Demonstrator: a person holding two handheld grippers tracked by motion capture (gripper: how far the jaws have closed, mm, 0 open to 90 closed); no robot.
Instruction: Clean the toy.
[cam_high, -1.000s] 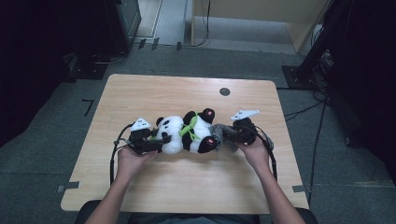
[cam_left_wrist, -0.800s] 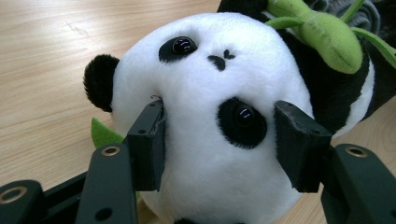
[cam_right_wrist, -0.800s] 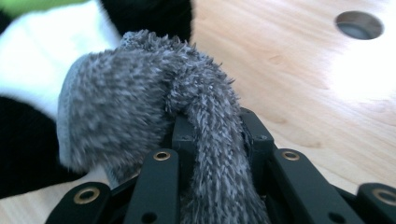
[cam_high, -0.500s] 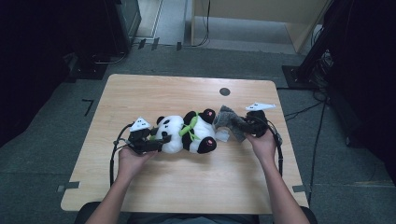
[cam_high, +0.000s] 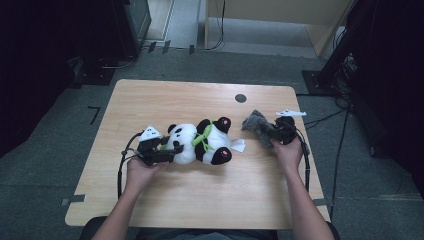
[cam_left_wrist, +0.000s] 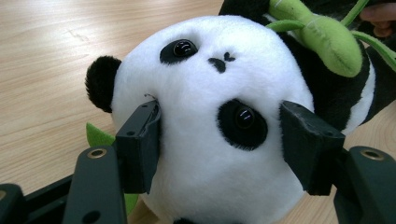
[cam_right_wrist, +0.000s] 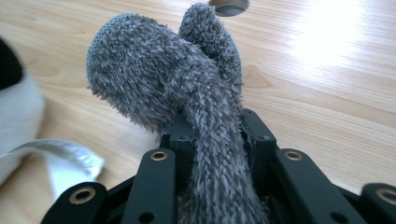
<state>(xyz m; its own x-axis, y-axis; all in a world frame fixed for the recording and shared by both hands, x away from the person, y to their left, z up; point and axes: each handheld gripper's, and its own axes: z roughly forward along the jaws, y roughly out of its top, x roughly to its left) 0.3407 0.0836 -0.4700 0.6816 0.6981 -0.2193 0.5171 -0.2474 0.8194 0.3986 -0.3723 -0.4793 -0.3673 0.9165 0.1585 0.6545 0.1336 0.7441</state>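
Moved rightward, clear of plush panda (cam_high: 200, 142): right gripper (cam_high: 272, 131), clamped on grey fuzzy cloth (cam_high: 256, 124). Panda lengthwise across table (cam_high: 150, 200), head toward left gripper (cam_high: 167, 150); jaws just opening, left pad touching head.

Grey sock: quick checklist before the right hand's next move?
1. Right gripper shut on grey sock: ok, fabric pinched between the jaws.
2. Sock off the panda: ok, a gap of bare table lies between them in the high view.
3. Left gripper on the panda's head: not ok as a grip; its jaws have just been opening, the right pad stands off the plush, the left pad at its edge.
4. White tag free of the sock: ok, it lies by the panda.
5. Sock fully clear of the table: cannot tell.
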